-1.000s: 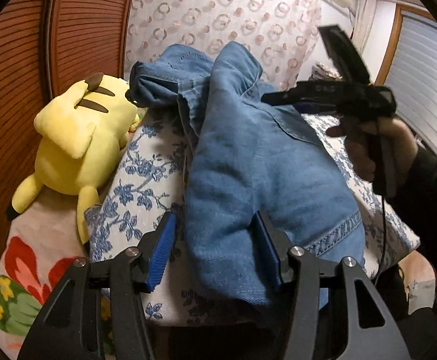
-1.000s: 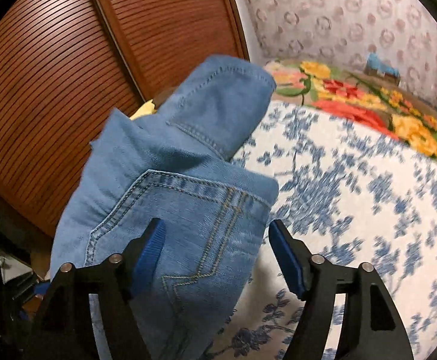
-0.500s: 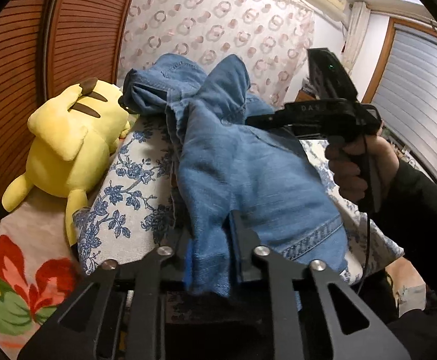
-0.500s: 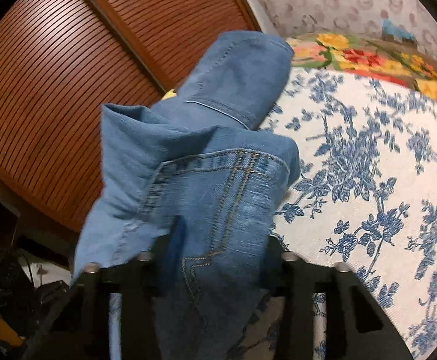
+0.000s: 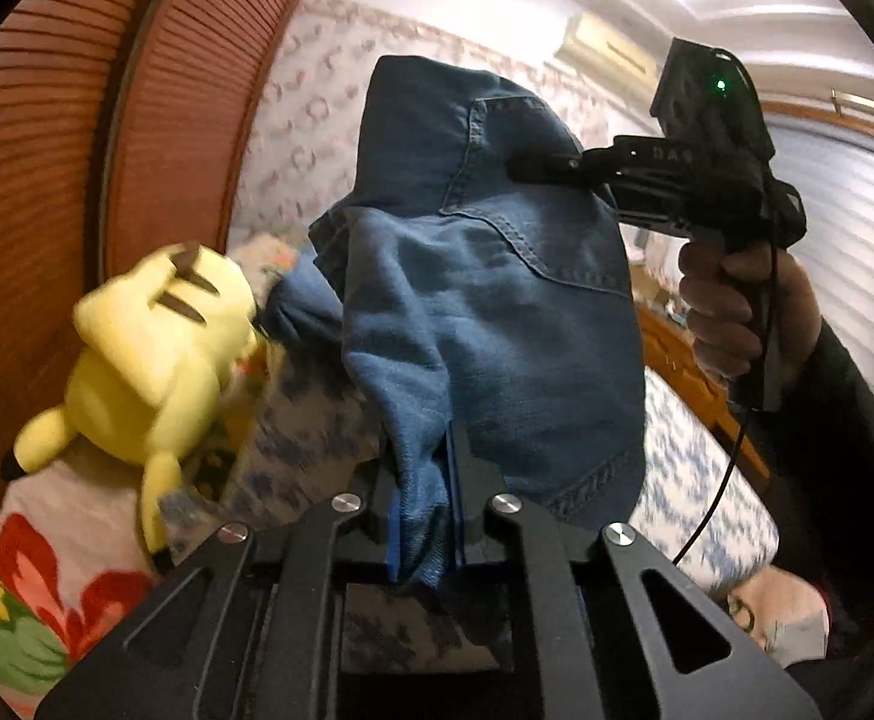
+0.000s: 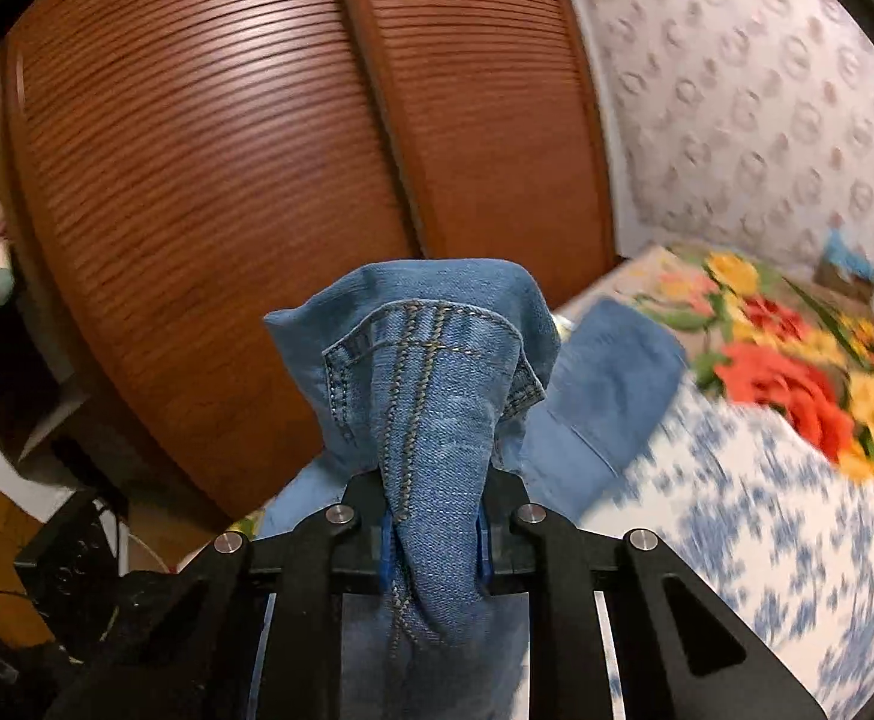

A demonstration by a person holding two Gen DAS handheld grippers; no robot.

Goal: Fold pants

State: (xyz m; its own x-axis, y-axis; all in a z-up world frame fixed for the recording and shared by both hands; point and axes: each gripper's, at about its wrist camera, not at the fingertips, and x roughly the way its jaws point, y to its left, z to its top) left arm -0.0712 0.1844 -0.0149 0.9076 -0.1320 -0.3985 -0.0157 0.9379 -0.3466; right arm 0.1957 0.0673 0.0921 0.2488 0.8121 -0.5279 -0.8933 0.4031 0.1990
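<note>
The blue denim pants (image 5: 496,300) hang lifted off the bed, bunched between both grippers. My left gripper (image 5: 425,516) is shut on a fold of the denim at its lower edge. My right gripper (image 6: 434,516) is shut on a stitched seam of the pants (image 6: 437,408); it also shows in the left wrist view (image 5: 664,174), held by a hand at the upper right and pinching the fabric near a pocket seam. Part of the pants (image 6: 604,384) still trails toward the bed.
A yellow plush toy (image 5: 149,348) lies on the left of the bed by the brown slatted wardrobe doors (image 6: 227,180). The bed has a blue-flowered white cover (image 6: 766,510) and a red and yellow flowered blanket (image 6: 796,360). A patterned wall (image 6: 766,90) stands behind.
Both grippers closed on the pants and lifted them up off the bed. The denim now hangs bunched between them instead of lying on the cover.
</note>
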